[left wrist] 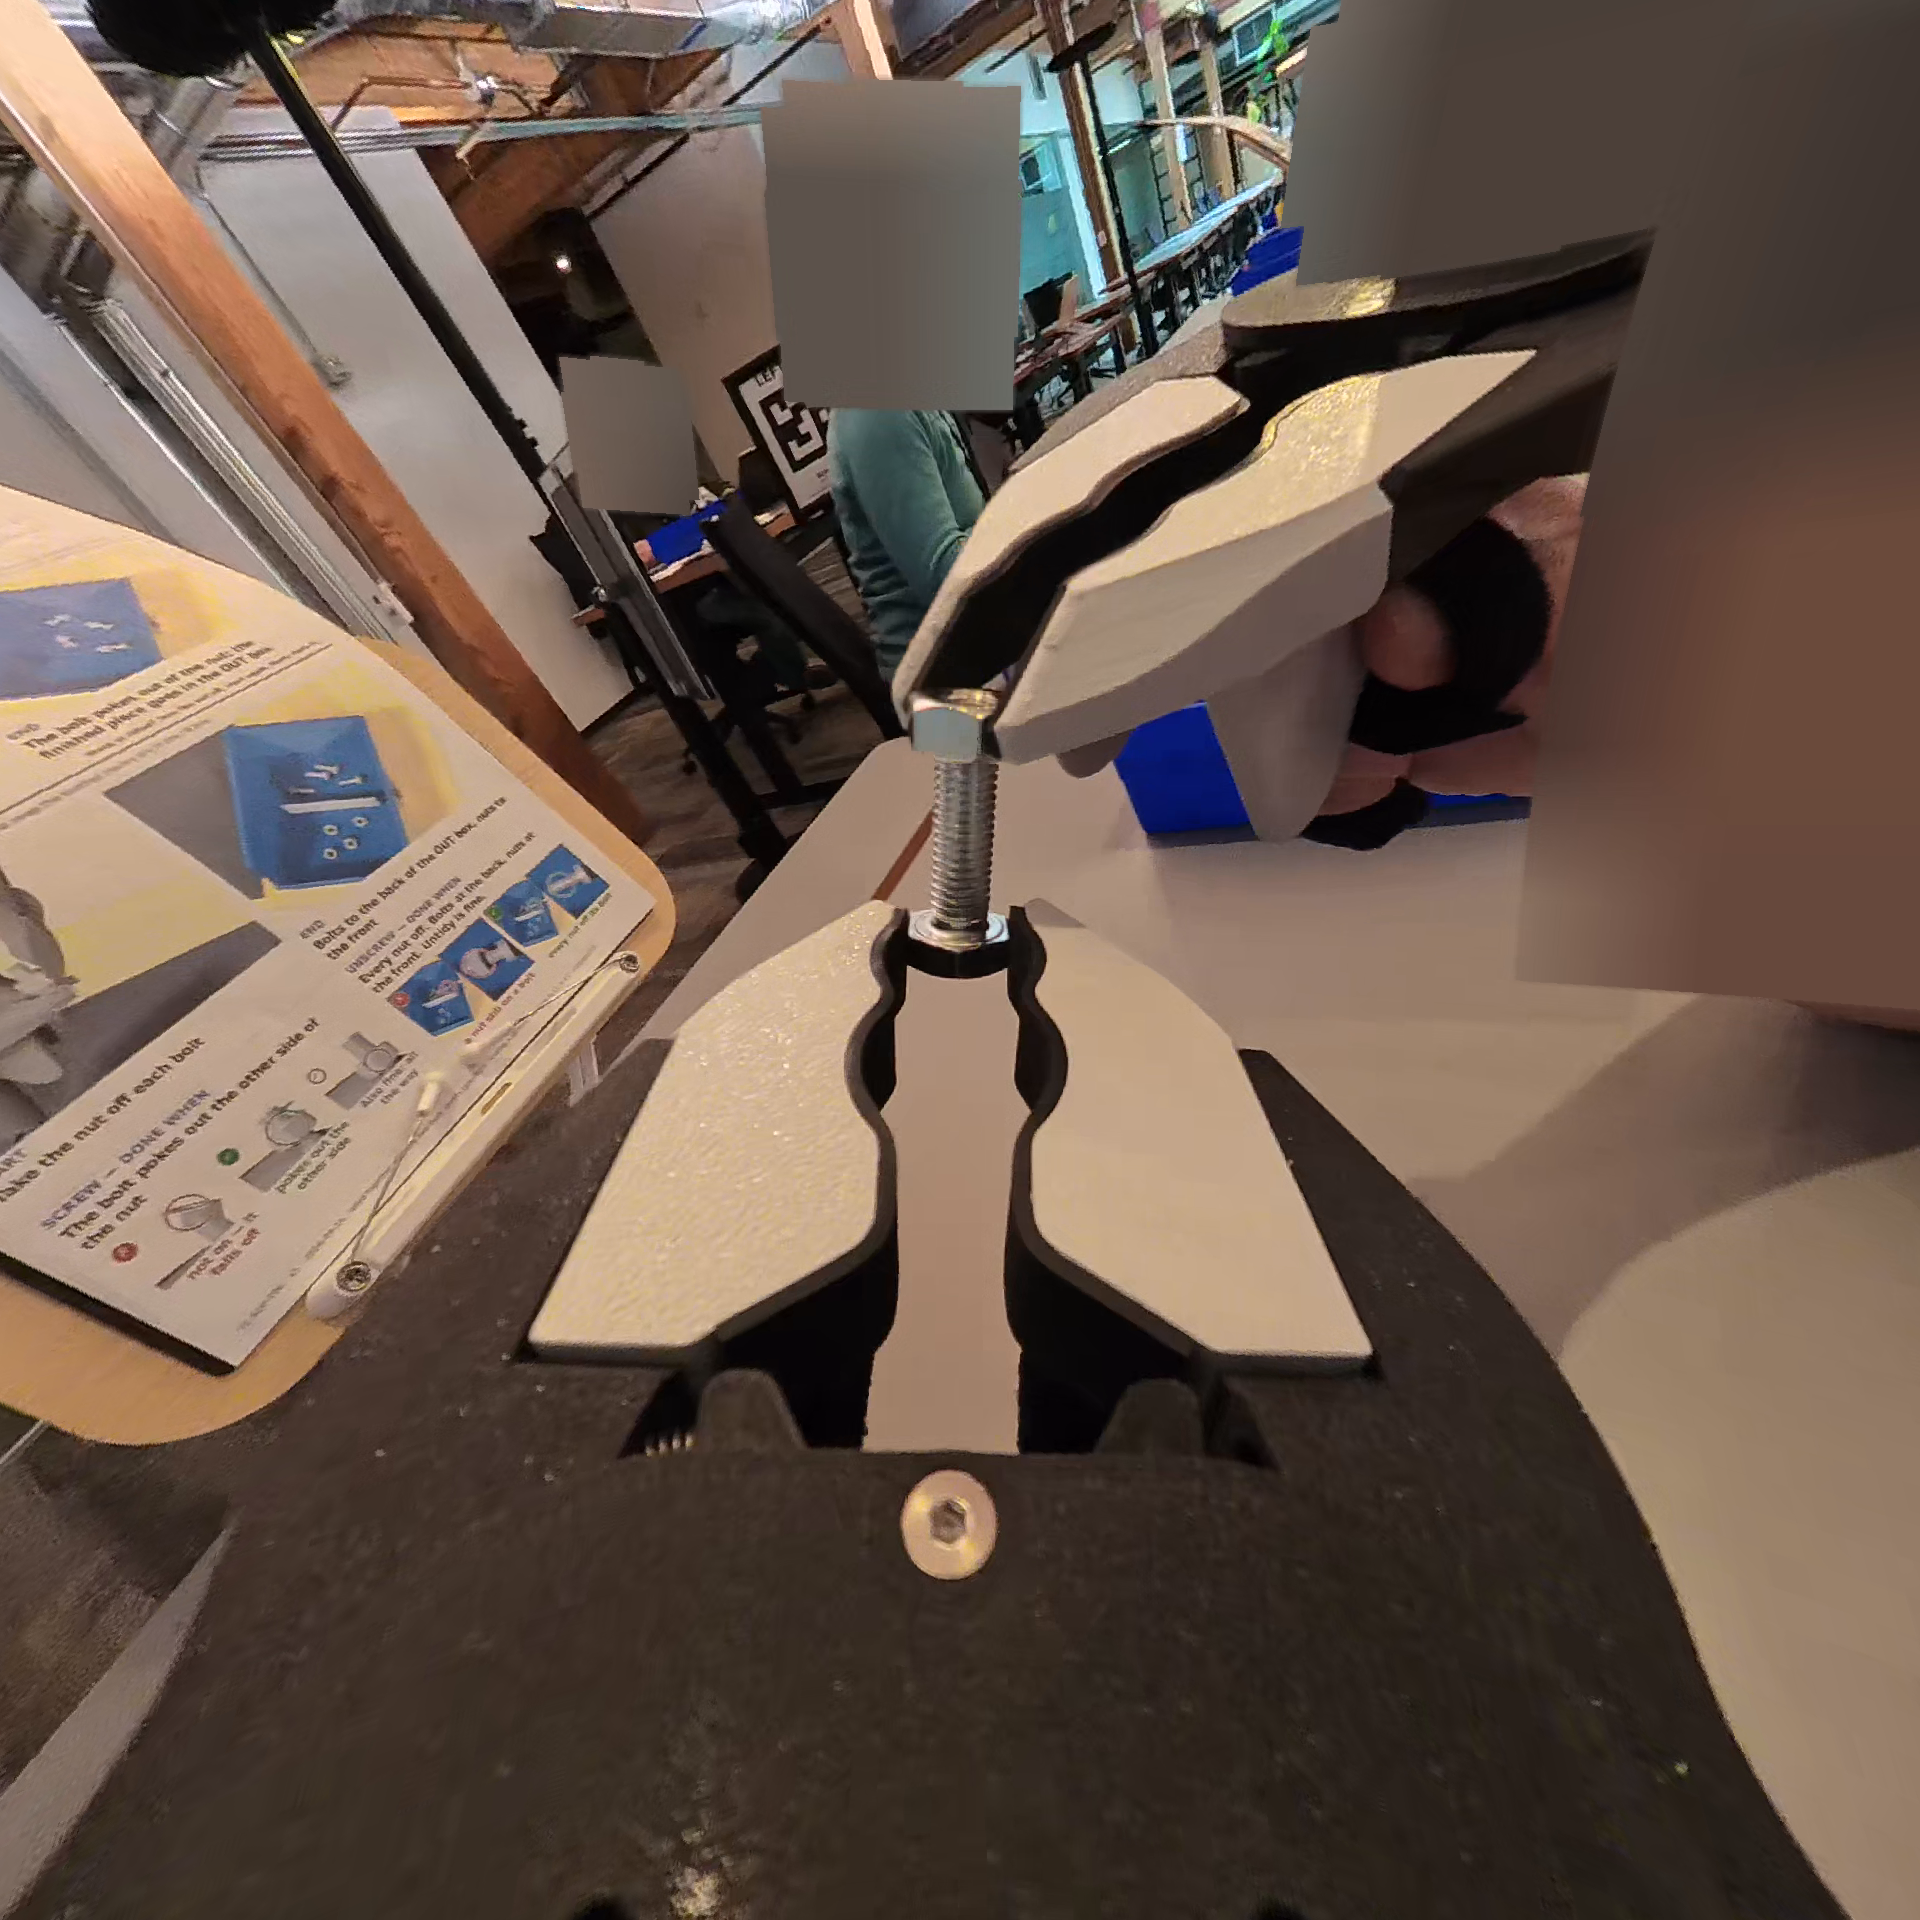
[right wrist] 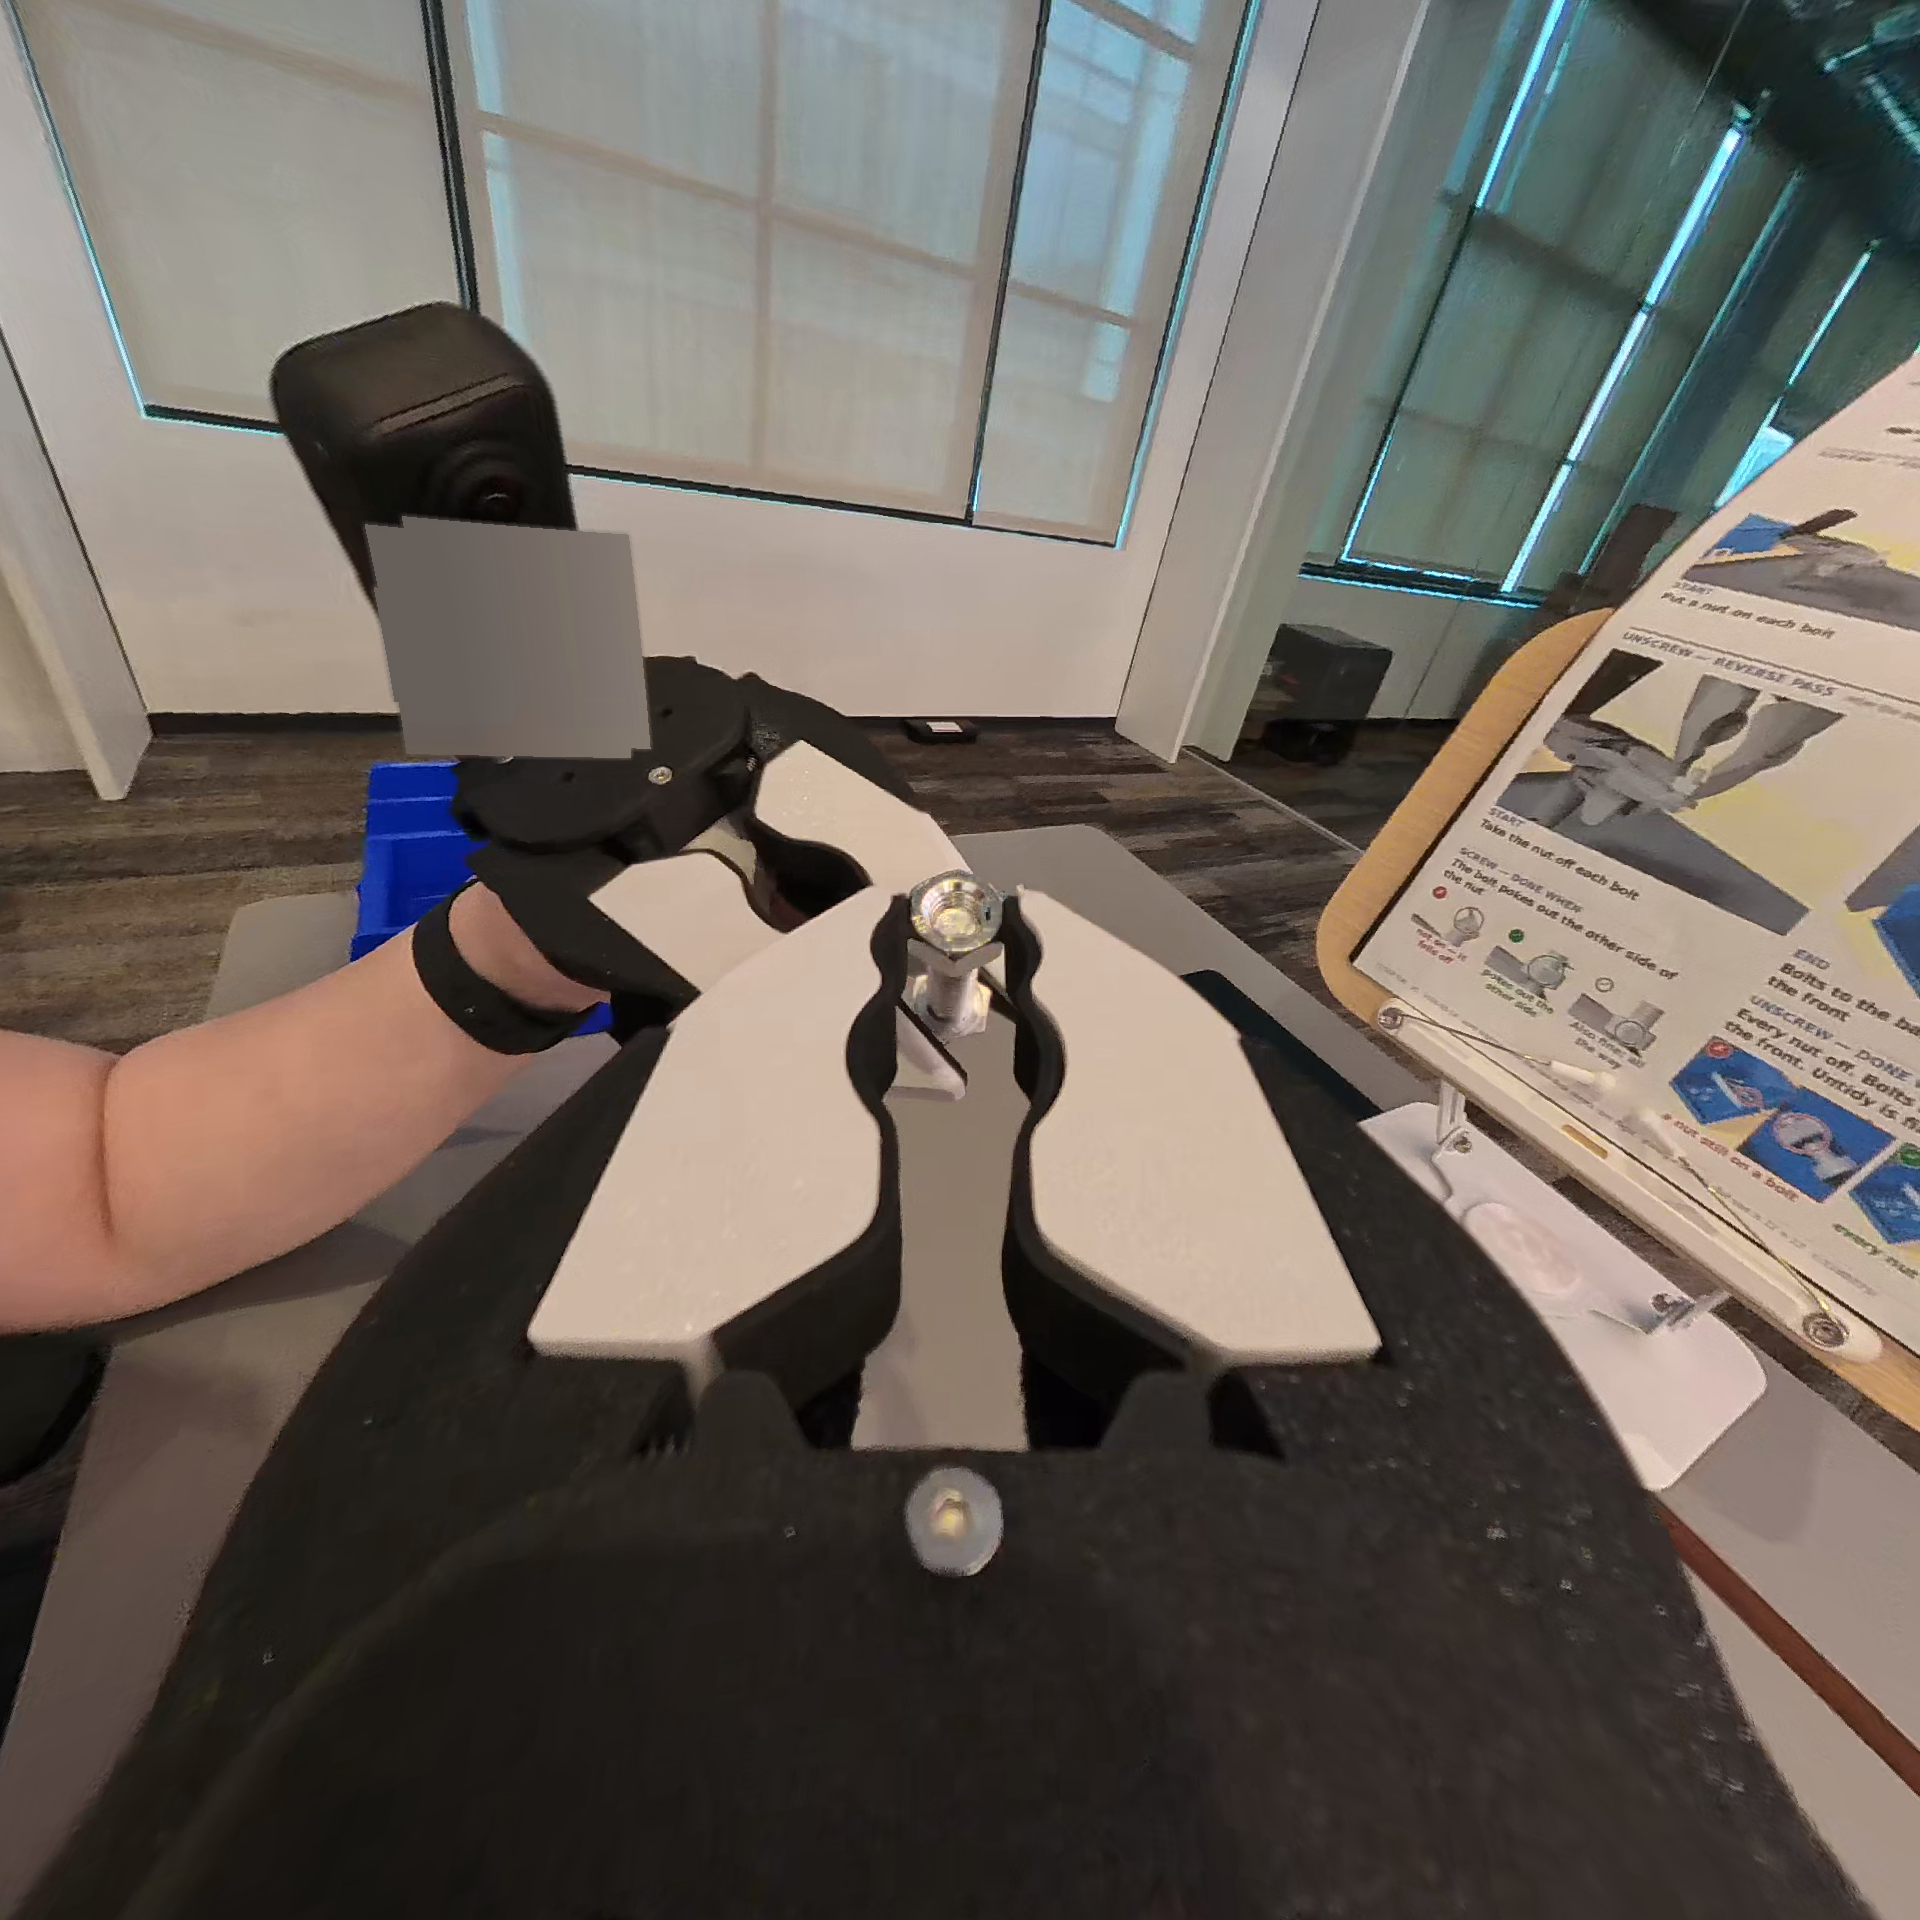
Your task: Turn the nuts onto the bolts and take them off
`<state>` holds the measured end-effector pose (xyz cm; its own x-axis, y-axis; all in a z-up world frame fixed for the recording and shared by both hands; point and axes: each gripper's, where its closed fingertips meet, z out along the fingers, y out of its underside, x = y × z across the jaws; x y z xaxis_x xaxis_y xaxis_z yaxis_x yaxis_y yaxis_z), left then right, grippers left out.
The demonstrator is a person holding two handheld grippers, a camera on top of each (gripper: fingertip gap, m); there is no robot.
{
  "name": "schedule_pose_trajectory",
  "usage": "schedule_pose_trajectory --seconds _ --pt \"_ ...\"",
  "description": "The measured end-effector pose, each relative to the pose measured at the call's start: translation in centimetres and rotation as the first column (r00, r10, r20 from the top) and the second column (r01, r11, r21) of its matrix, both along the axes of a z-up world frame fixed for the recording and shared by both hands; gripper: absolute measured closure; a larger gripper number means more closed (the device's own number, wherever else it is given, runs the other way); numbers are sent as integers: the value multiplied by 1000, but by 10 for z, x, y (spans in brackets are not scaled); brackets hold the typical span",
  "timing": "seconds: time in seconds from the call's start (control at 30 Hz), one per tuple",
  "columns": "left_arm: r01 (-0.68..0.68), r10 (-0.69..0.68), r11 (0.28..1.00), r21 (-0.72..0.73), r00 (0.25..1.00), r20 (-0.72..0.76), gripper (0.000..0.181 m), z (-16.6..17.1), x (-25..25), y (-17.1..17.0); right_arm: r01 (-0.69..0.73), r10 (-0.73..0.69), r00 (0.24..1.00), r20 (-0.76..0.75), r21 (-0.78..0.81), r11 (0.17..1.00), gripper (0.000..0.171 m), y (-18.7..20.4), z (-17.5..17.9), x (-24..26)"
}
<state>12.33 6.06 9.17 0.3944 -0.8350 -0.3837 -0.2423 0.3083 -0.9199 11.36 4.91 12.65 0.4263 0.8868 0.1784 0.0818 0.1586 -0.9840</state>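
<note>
Grey tabletop (left wrist: 1299,935) is lying beneath the work. A wood-edged instruction board (left wrist: 312,935) is being propped on a stand at one side, and a blue bin (left wrist: 1174,769) is sitting toward the far edge.

Both tools are being held tip to tip above the table, clear of its surface. In the left wrist view the right gripper (left wrist: 961,707) is being reached down from above, and its white fingers (left wrist: 1195,582) are being pressed together on the hexagonal head of the bolt (left wrist: 961,831). The left gripper (left wrist: 951,935) is being held below, with its fingertips clamped on the nut (left wrist: 951,928).

The bolt is being held upright between the two tools, head uppermost. The nut is sitting at the lower end of the thread, and the shank between nut and head is showing bare. Whether the nut is being wound on or off cannot be told.

Both pieces are being judged to be plated steel: rigid, light for their size, and smooth enough to slip between flat pads. The flats of the head are being judged the best hold for the bolt, since the thread gives a rounded, rolling grip. The nut is thin and offers only narrow side faces, so it is best taken squarely across two opposite flats.

The likeliest fault is being judged a tilt of one axis against the other, which would bind the thread. A nut released at the thread's end would probably drop and roll.
</note>
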Motion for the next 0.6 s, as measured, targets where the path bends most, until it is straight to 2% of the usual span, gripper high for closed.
schedule_pose_trajectory --seconds 0.07,0.17,0.27,0.37,0.5,0.6 --pt "49 -48 998 -27 999 25 163 1 1 -5 -27 26 1000 16 6 1000 154 -2 0 1" --pt "157 -151 984 -85 986 70 163 3 2 -15 -86 85 996 33 24 996 143 -5 0 5" --pt "245 -237 962 -124 968 78 163 -1 4 -25 -154 146 986 78 115 981 132 -10 0 11" --pt "318 -314 934 -160 948 50 163 -10 9 -34 -337 315 936 156 147 930 136 -35 -10 12" --pt "373 -370 912 -171 928 48 163 -15 17 -43 -369 346 925 158 153 917 134 -37 -11 16" --pt "419 -418 889 -185 907 45 163 -19 21 -51 -459 437 885 162 139 877 140 -49 -14 20"
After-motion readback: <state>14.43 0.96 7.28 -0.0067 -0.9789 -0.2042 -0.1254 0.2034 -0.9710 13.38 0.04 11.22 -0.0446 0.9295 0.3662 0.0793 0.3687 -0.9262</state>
